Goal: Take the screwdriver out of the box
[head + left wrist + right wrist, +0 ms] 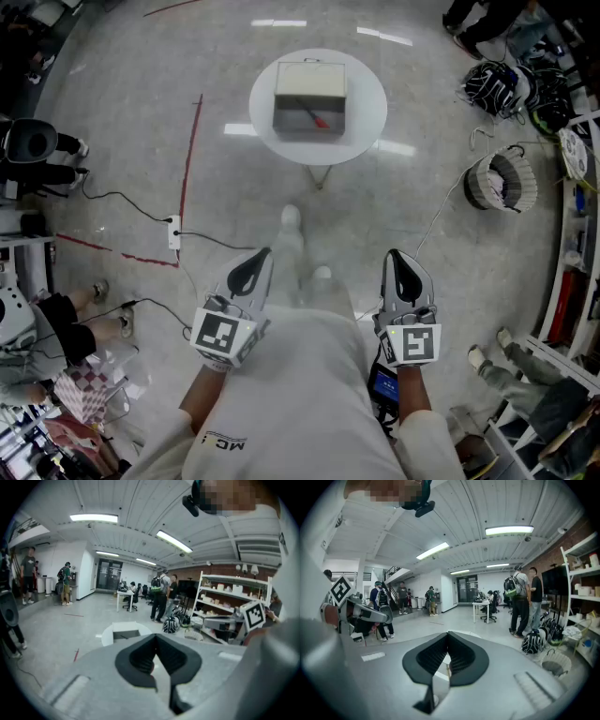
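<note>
An open grey box (309, 98) stands on a small round white table (367, 127) ahead of me, across the floor. Inside it lies a screwdriver (315, 118) with a red handle. My left gripper (258, 255) and right gripper (396, 258) are held close to my body, far short of the table, both shut with nothing between the pads. In the left gripper view the table (107, 633) and box (126, 633) show just beyond the left gripper (156, 637). The right gripper (448, 634) mostly hides the table in its own view.
A red tape line (190, 159) and a power strip (174, 232) with cables lie on the floor to the left. A wire basket (502, 183), a pile of helmets (511, 89) and shelving (572, 281) stand at the right. People (161, 597) stand farther off.
</note>
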The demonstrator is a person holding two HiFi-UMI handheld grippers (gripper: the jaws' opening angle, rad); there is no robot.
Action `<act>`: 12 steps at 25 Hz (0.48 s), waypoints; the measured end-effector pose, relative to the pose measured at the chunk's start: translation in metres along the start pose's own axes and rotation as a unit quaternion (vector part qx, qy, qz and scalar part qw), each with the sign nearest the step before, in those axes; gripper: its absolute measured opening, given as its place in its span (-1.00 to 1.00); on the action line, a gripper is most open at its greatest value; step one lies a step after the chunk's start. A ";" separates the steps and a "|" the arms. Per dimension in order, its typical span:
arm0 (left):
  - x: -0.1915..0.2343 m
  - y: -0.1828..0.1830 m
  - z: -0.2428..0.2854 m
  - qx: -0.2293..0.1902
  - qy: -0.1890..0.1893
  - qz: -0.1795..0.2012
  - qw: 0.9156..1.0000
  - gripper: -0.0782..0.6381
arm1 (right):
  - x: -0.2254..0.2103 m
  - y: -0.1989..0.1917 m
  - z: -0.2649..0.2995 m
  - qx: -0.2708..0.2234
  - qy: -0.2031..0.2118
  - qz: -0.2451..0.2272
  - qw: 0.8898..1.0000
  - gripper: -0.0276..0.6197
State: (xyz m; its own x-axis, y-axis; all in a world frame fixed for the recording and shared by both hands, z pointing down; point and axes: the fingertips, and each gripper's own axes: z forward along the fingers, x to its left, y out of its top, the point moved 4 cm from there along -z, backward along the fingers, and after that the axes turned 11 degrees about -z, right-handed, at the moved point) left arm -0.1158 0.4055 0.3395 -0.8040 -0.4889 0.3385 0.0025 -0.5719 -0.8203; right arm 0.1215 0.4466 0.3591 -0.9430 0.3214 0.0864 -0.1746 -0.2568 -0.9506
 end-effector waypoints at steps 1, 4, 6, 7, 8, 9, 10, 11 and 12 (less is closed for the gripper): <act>-0.001 -0.004 -0.010 -0.001 -0.005 0.002 1.000 -0.78 | 0.009 -0.001 -0.008 0.000 -0.002 0.008 1.000 -0.91; -0.005 -0.016 -0.033 -0.008 -0.018 0.012 1.000 -0.78 | 0.032 -0.003 -0.027 -0.002 -0.004 0.016 1.000 -0.91; -0.006 -0.019 -0.039 -0.009 -0.019 0.017 1.000 -0.78 | 0.041 -0.001 -0.034 -0.006 0.001 0.014 1.000 -0.91; -0.007 -0.019 -0.042 -0.009 -0.018 0.015 1.000 -0.78 | 0.045 -0.001 -0.036 -0.008 0.004 0.013 1.000 -0.91; -0.007 -0.018 -0.044 -0.010 -0.018 0.011 1.000 -0.78 | 0.048 0.000 -0.037 -0.010 0.006 0.012 1.000 -0.91; -0.007 -0.016 -0.045 -0.011 -0.019 0.009 1.000 -0.78 | 0.050 0.000 -0.037 -0.012 0.006 0.011 1.000 -0.91; -0.006 -0.014 -0.045 -0.013 -0.020 0.008 1.000 -0.78 | 0.052 0.000 -0.035 -0.016 0.006 0.011 1.000 -0.91; -0.004 -0.014 -0.045 -0.013 -0.021 0.009 1.000 -0.78 | 0.054 0.000 -0.032 -0.021 0.008 0.012 1.000 -0.91; -0.002 -0.013 -0.045 -0.012 -0.020 0.010 1.000 -0.78 | 0.057 0.000 -0.030 -0.026 0.011 0.014 1.000 -0.92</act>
State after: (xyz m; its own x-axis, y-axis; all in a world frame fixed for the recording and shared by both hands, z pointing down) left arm -0.1415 0.4438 0.3290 -0.7793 -0.5260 0.3406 0.0028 -0.5464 -0.8375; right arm 0.0758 0.4921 0.3548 -0.9404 0.3357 0.0540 -0.1338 -0.2191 -0.9665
